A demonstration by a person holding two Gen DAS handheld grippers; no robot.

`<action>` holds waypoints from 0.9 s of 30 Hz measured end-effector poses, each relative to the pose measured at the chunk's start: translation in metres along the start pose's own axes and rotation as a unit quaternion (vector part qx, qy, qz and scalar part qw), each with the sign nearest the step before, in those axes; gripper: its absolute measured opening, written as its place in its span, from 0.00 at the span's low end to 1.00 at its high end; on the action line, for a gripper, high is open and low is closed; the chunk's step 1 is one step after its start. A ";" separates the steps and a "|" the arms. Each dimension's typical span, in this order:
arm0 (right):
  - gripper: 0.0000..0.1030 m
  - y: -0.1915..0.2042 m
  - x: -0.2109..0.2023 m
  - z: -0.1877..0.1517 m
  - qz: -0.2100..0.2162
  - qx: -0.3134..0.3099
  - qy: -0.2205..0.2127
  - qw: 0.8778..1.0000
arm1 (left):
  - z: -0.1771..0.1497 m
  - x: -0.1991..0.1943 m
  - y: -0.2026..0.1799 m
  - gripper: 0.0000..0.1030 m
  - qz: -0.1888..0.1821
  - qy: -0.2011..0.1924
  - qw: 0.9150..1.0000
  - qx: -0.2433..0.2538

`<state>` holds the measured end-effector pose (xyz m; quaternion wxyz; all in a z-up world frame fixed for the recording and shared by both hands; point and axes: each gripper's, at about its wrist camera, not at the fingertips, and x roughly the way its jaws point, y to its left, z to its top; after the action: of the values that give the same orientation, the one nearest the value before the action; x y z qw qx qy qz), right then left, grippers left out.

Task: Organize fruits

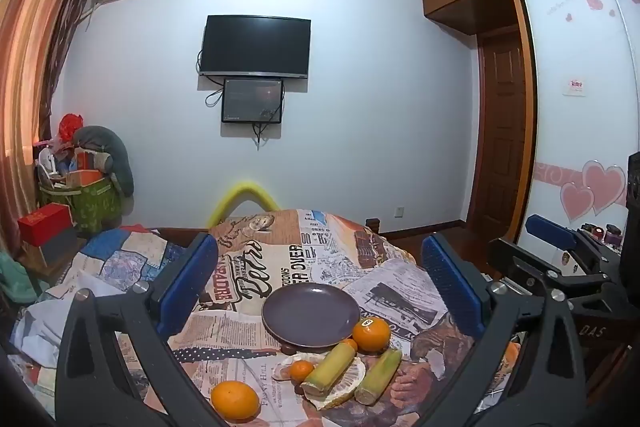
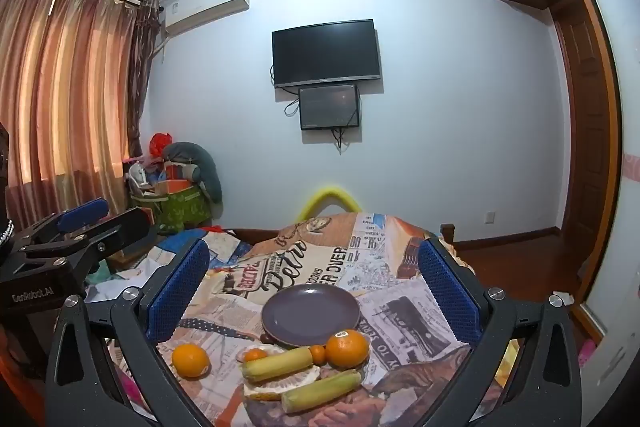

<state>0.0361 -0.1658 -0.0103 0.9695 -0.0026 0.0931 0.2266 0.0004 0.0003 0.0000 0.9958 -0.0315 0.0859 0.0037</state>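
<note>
Purple plate lies bare; oranges and other fruit wait beside it; both grippers' jaws wide, holding nothing.

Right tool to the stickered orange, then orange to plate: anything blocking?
Nothing visible. The right tool is open and empty, with the stickered orange exposed at the near rim of the empty plate. A small orange touches its left side.

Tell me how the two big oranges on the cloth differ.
The stickered orange carries a label on top; the lone orange shows none. The stickered orange sits against the plate rim beside a small tangerine; the lone orange lies apart on the cloth, left of the pile. Both look round, whole and similar in size.
</note>
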 end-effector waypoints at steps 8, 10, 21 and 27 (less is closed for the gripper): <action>1.00 0.000 0.000 0.002 0.002 0.001 0.000 1.000 | 0.002 -0.005 0.001 1.00 -0.003 -0.001 1.000 0.003; 1.00 -0.001 -0.001 -0.001 0.002 0.003 -0.001 1.000 | 0.001 -0.003 0.001 1.00 -0.005 0.001 1.000 0.006; 1.00 -0.002 0.000 -0.001 0.000 0.007 0.003 1.000 | -0.001 -0.002 0.000 1.00 -0.006 0.001 1.000 0.010; 1.00 -0.002 0.000 -0.001 0.000 0.007 0.003 1.000 | -0.001 0.000 -0.002 1.00 -0.006 0.004 1.000 0.010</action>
<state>0.0371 -0.1677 -0.0117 0.9692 0.0036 0.0976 0.2260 0.0003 -0.0018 -0.0006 0.9957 -0.0223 0.0899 -0.0032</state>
